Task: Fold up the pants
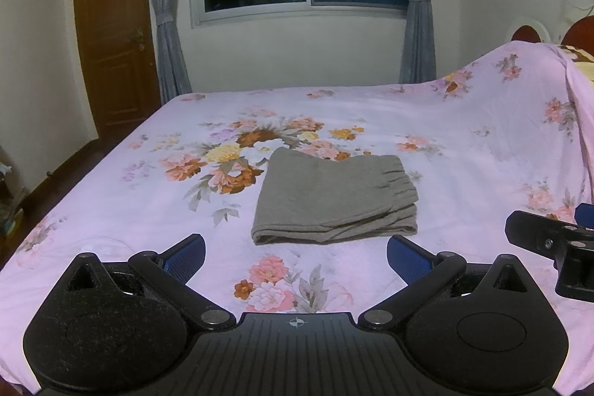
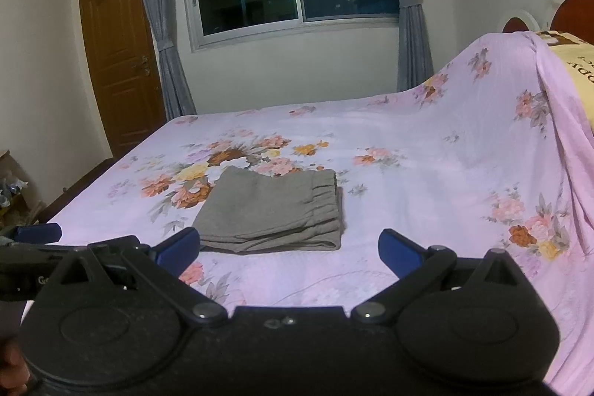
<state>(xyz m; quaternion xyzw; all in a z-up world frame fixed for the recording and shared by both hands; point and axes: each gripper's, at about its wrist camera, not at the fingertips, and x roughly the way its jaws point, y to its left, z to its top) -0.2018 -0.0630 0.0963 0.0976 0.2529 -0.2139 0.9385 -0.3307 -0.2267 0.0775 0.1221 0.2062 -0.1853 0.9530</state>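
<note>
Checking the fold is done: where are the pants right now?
The grey pants lie folded on the floral bedsheet, centred ahead of both open grippers, waistband to the right, beside the big flower print.

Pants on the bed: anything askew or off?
Nothing stands out. The grey pants lie folded in a compact stack on the floral bedsheet, layers slightly uneven at the near edge. Both claws, left and right, are open and clear.

Matt grey knit pants (image 1: pixel 332 199) (perhaps cotton) on a smooth floral sheet (image 1: pixel 464 151); door (image 1: pixel 115 32) of glossy wood.
</note>
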